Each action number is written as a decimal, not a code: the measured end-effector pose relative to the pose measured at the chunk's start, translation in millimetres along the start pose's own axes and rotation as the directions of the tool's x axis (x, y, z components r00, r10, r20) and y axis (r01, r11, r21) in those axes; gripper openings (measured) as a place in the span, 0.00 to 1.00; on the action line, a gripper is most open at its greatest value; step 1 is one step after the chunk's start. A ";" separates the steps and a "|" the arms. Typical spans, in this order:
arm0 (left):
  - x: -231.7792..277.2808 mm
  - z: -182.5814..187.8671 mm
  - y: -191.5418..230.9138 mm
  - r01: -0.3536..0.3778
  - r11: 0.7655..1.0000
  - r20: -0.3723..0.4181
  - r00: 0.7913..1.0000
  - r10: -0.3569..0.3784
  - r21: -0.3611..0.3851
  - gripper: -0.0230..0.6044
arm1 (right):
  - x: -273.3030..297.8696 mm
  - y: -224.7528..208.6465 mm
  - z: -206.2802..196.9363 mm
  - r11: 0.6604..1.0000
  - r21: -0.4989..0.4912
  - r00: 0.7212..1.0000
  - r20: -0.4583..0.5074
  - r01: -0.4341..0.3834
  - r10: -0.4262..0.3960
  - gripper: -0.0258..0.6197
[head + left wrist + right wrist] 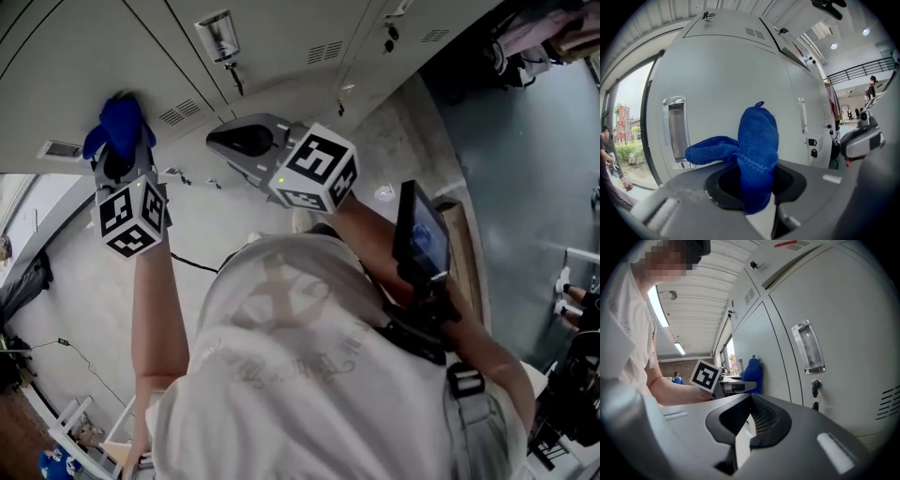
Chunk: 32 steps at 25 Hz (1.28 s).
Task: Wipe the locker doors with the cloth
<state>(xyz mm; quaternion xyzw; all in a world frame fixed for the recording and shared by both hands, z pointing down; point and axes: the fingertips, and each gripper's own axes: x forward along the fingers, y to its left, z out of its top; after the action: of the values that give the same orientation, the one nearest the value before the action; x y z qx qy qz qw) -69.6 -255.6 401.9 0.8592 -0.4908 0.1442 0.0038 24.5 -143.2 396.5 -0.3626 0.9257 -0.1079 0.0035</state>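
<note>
- The blue cloth (757, 145) was clamped in the left tool (757, 187), one fold standing up and another lolling to the left.
- The left tool was raised to the grey locker doors (75, 56). From the right gripper view the cloth (752, 371) sat against or just beside a door face; contact could not be confirmed.
- The right tool (743, 427) had its jaws drawn together on nothing and hung near the doors, beside the left.
- Progress: no streaks, damp patches or dirt showed on any door, so the wiped and unwiped areas could not be told apart. The job was judged under way, with most doors probably left to do.
- Containers: every locker in view was closed, so contents were unseen. One door carried a recessed handle (808, 348) with a key (815, 390) in the lock below.
</note>
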 end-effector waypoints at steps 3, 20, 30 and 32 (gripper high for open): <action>1.7 6.1 -5.9 0.009 1.000 0.012 1.000 -0.009 0.011 0.24 | -1.0 -1.7 1.9 1.000 0.003 1.000 0.010 -0.006 0.006 0.05; 43.6 15.6 -113.9 0.279 0.960 0.031 0.960 -0.279 0.014 0.24 | -38.3 -21.6 -21.9 0.999 0.035 0.999 -0.022 0.028 -0.028 0.05; 39.4 -4.5 -85.5 0.228 0.972 -0.008 0.974 -0.228 -0.054 0.24 | -29.7 -17.5 -25.9 0.999 0.036 0.999 -0.035 0.017 -0.015 0.05; 33.3 -12.6 -65.9 0.180 0.982 -0.017 0.983 -0.182 -0.064 0.24 | -25.7 -15.9 -26.7 0.999 0.034 0.999 -0.040 0.011 -0.009 0.05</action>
<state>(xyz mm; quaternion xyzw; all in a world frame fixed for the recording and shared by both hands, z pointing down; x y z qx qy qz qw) -1.1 -247.6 431.2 0.8981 -0.4148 0.1377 0.0491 51.9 -132.0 423.9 -0.3649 0.9217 -0.1308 -0.0093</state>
